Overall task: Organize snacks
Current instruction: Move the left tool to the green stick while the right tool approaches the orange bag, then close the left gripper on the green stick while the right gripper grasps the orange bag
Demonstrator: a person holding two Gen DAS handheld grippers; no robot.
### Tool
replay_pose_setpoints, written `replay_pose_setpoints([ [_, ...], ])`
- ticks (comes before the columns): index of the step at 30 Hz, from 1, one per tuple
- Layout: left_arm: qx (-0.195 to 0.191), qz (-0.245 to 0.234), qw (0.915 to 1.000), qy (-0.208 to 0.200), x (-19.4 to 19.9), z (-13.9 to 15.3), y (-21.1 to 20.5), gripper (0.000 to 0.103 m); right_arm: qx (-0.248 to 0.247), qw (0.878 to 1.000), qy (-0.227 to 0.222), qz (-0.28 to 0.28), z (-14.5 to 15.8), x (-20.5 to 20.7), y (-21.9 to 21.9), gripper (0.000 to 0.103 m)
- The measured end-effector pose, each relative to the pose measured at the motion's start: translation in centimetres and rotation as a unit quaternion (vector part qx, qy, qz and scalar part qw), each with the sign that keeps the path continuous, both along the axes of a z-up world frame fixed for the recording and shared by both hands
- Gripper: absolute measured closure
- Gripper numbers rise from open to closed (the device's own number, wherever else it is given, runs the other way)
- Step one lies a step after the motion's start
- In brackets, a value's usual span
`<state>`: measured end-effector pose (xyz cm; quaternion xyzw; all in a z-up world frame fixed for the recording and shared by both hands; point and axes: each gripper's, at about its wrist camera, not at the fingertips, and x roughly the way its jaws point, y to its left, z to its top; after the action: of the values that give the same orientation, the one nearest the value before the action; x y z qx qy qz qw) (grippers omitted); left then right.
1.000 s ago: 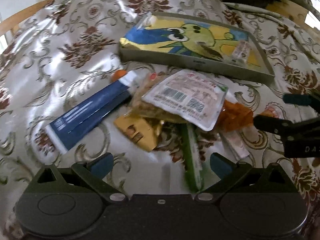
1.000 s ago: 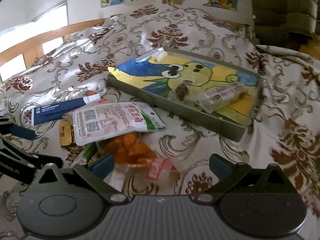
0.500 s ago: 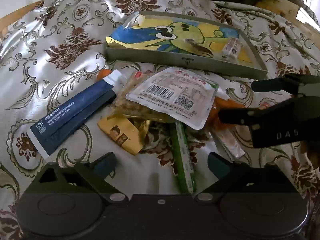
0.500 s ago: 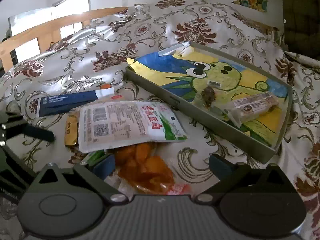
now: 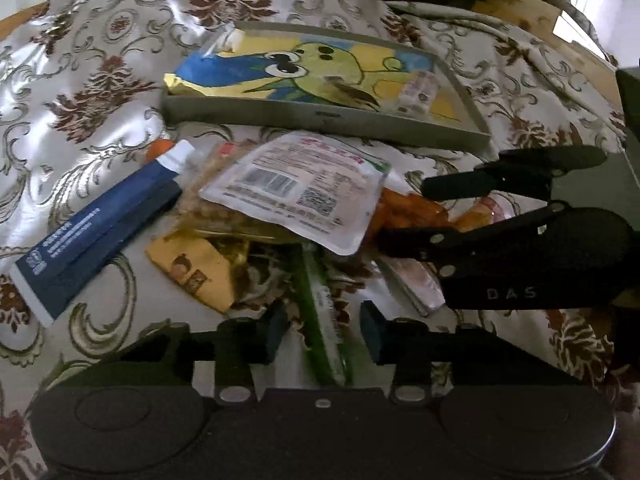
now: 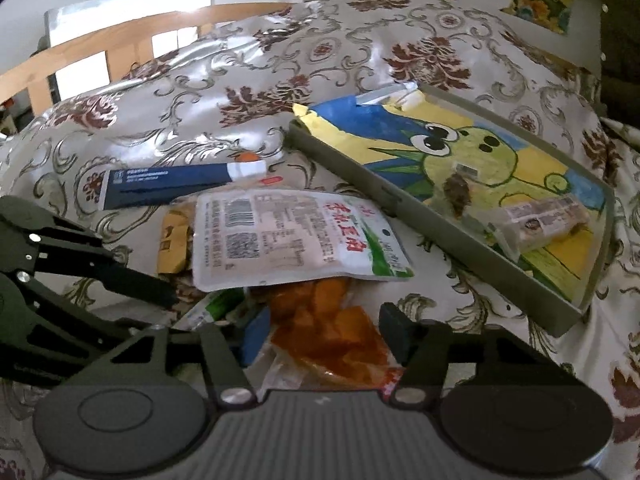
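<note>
Between the closing jaws of the left gripper (image 5: 323,332) lies a green stick pack (image 5: 320,320), its pads on either side of it but not yet pressing. The right gripper (image 6: 324,332), jaws also narrowing, straddles a clear bag of orange snacks (image 6: 324,328), with gaps showing at both pads. Over both packs sprawls a white pouch (image 6: 288,240) with barcodes, covering the far ends of the green stick and the orange bag. A yellow wrapper (image 5: 192,268) pokes out beside it, and a dark blue tube (image 5: 96,236) lies further left on the floral cloth (image 5: 100,92). Beyond the heap sits a grey tray (image 6: 400,200) lined with a cartoon frog drawing, holding a wrapped bar (image 6: 544,220) and a small brown piece (image 6: 456,194). A wooden rail (image 6: 120,48) borders the far edge.
</note>
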<state>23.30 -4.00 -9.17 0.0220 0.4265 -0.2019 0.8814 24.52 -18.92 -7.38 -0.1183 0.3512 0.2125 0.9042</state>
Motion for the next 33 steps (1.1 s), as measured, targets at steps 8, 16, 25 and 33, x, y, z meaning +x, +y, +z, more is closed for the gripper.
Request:
replay_pose_setpoints([
  [8,0.008,-0.003,1.0000,0.005,0.8,-0.6,-0.7,0.067,-0.013,1.000,-0.005,0.003,-0.4,-0.2,0.4,0.037],
  [16,0.009,0.004,0.9999,0.009,1.0,-0.6,-0.6,0.074,-0.007,1.000,0.014,-0.010,-0.9,0.3,-0.2,0.031],
  [25,-0.014,0.014,0.9993,0.032,1.0,-0.3,-0.1,0.081,-0.042,0.999,0.025,-0.009,-0.6,-0.3,0.7,0.035],
  [33,-0.008,0.009,0.9985,0.053,-0.5,0.1,-1.1,0.081,-0.049,0.994,0.086,-0.037,0.1,-2.6,-0.7,0.033],
])
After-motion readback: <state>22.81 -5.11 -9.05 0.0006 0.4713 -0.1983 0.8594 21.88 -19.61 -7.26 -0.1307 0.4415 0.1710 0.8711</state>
